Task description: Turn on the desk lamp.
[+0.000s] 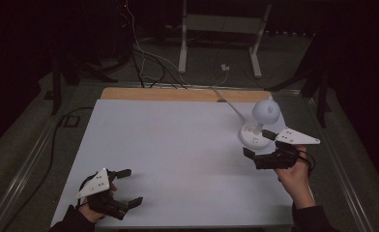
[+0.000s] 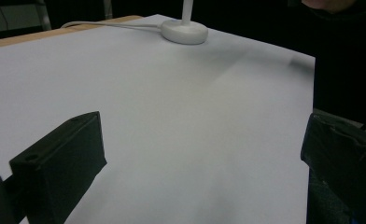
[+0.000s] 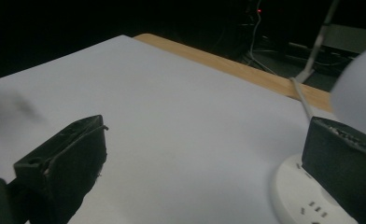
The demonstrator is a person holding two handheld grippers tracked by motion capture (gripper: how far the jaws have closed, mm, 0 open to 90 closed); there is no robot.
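Small white plastic desk lamp with round base and globe head (image 1: 260,126) is seen at the right of the white surface (image 1: 178,154), beside the right gripper (image 1: 259,147), jaws spread. Left gripper (image 1: 128,187) is likewise spread, holding nothing. Judged light, rigid, top-heavy; best taken at the base rim

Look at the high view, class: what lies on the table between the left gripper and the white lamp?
Nothing: between the left gripper and the lamp, the high view shows bare white table.

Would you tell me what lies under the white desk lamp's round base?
The lamp base stands on the white table cover, with its cable trailing off behind. The cover directly beneath the base is hidden by it.
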